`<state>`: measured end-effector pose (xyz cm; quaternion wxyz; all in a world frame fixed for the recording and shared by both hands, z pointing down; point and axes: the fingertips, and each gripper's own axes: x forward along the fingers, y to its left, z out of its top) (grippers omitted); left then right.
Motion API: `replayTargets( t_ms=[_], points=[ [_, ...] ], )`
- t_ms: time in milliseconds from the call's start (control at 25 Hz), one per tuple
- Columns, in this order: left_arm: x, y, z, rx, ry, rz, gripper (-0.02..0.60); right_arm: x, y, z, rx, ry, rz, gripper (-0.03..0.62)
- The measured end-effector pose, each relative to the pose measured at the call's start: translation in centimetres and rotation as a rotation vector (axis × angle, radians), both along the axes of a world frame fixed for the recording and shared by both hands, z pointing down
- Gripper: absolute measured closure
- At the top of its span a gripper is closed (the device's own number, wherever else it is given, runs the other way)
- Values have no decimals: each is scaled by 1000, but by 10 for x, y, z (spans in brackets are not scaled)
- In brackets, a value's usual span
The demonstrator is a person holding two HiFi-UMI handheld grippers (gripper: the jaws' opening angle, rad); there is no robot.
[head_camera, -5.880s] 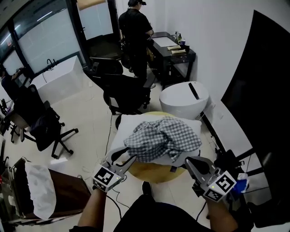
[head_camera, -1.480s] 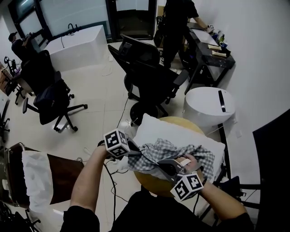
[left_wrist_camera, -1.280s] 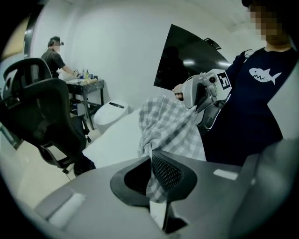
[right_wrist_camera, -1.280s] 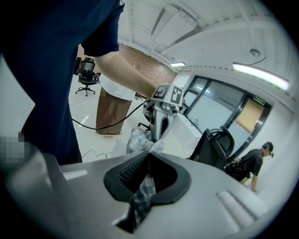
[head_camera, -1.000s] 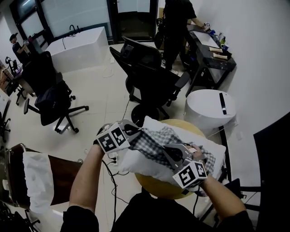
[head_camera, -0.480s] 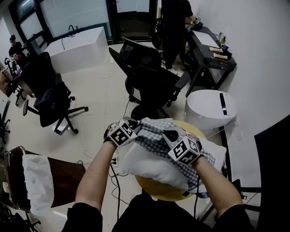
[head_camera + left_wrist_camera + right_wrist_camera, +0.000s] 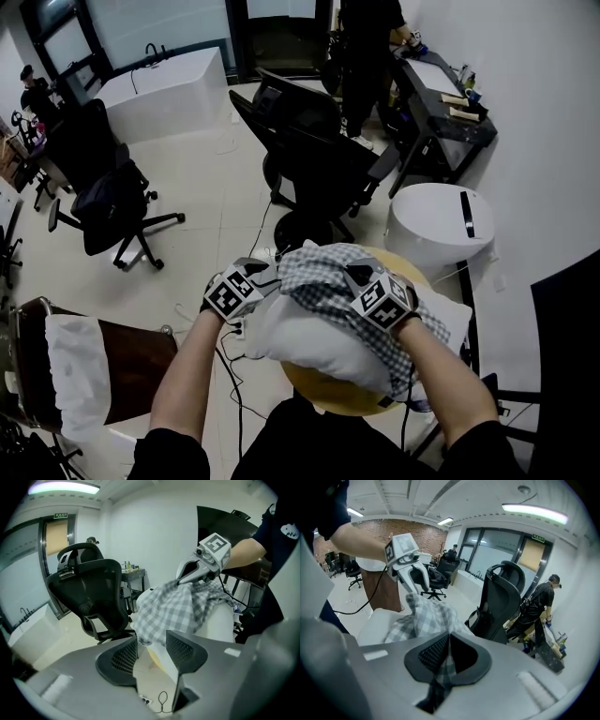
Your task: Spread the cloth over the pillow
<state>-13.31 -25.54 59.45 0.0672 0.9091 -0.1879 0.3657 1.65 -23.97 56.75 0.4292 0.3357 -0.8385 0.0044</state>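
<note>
Inside right hand-held gripper (image 7: 449, 641): cloth (image 7: 429, 616)

Jaws of right gripper (image 7: 448, 639) clamped on checked cloth (image 7: 431, 616). The cloth runs toward 11 o'clock over white pillow (image 7: 377, 623) at 9. At 2 o'clock, black office chair (image 7: 501, 597).

Left gripper (image 7: 152, 641) jaws just opening off cloth (image 7: 323, 272), right gripper (image 7: 449, 641) pinching cloth
</note>
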Motion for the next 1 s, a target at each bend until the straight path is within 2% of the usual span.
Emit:
replayTargets(
  t_ms=[120, 200, 280, 480, 640, 800, 880, 1000],
  points=[
    [1, 19, 18, -37, -13, 27, 399, 5, -5, 2, -18, -25, 29, 580],
    [3, 28, 31, -72, -25, 47, 359, 6, -7, 2, -26, -44, 42, 577],
    [2, 31, 38, -83, -22, 41, 345, 5, -8, -1, -18, -52, 44, 562],
    [1, 31, 37, -67, 43, -2, 356, 5, -7, -24, 23, -121, 61, 479],
    [-3, 29, 24, -16, 75, -26, 356, 0, -2, -66, 104, -190, 48, 459],
    [-16, 30, -1, 59, 116, -65, 363, -38, 16, -97, 138, -209, -95, 457],
    [-24, 32, -16, 98, 134, -85, 380, -70, 34, -100, 96, -227, -206, 459],
    [-33, 35, -37, 142, 168, -106, 387, -116, 64, -87, -31, -246, -350, 474]
  ],
)
